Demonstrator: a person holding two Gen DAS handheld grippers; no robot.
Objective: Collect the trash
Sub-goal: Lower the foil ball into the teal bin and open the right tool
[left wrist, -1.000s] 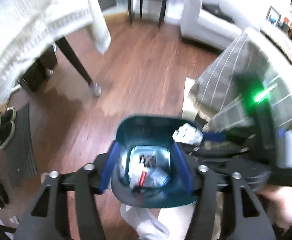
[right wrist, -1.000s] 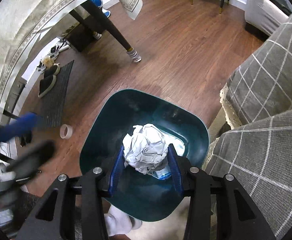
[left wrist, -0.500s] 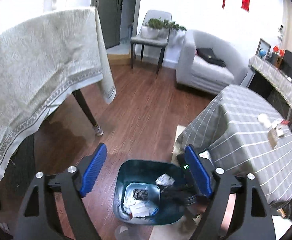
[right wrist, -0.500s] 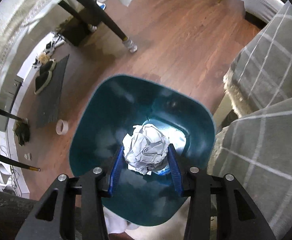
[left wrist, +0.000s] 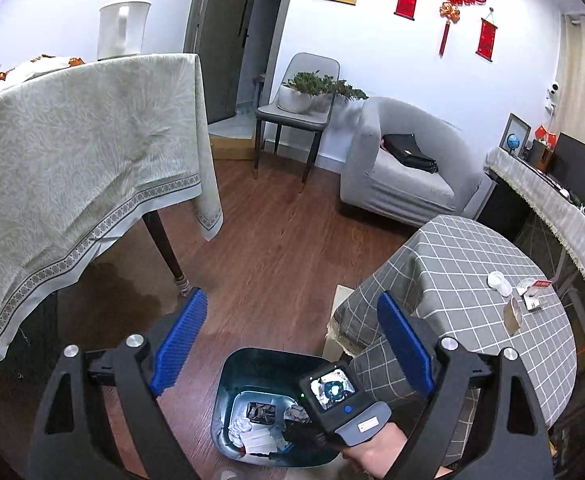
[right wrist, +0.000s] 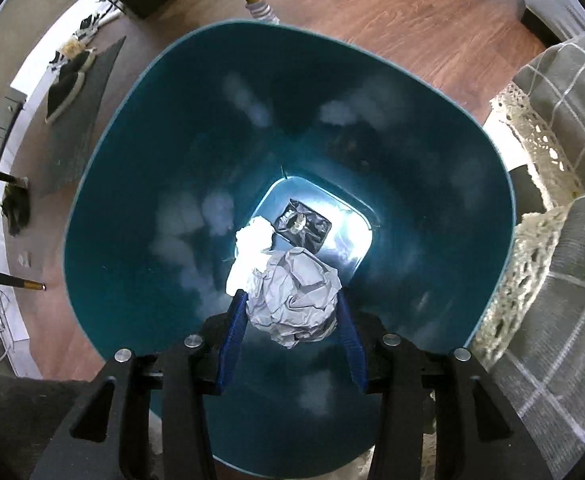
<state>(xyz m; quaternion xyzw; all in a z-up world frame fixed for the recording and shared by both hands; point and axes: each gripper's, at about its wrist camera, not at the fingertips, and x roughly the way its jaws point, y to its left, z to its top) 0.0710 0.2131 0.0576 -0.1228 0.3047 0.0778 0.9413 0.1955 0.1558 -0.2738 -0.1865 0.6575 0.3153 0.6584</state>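
Observation:
A teal trash bin (right wrist: pixel 132 208) stands on the wood floor; it also shows low in the left wrist view (left wrist: pixel 228 396). My right gripper (right wrist: pixel 290 316) is shut on a crumpled paper ball (right wrist: pixel 296 300) and reaches down inside the bin mouth. On the bin floor lie a white tissue (right wrist: pixel 252 240) and a black wrapper (right wrist: pixel 304 226). My left gripper (left wrist: pixel 288 344) is open and empty, held high above the bin. More trash (left wrist: pixel 528 292) lies on the grey checked table (left wrist: pixel 452 264) at the right.
A dining table with a beige cloth (left wrist: pixel 72 152) stands left, its leg (left wrist: pixel 166 248) near the bin. A grey sofa (left wrist: pixel 404 172) and a chair with plants (left wrist: pixel 304 112) are at the back. Shoes and a mat (right wrist: pixel 72 76) lie left of the bin.
My left gripper has opened wide and risen well above the bin. My right gripper has lowered the paper ball deeper into the bin.

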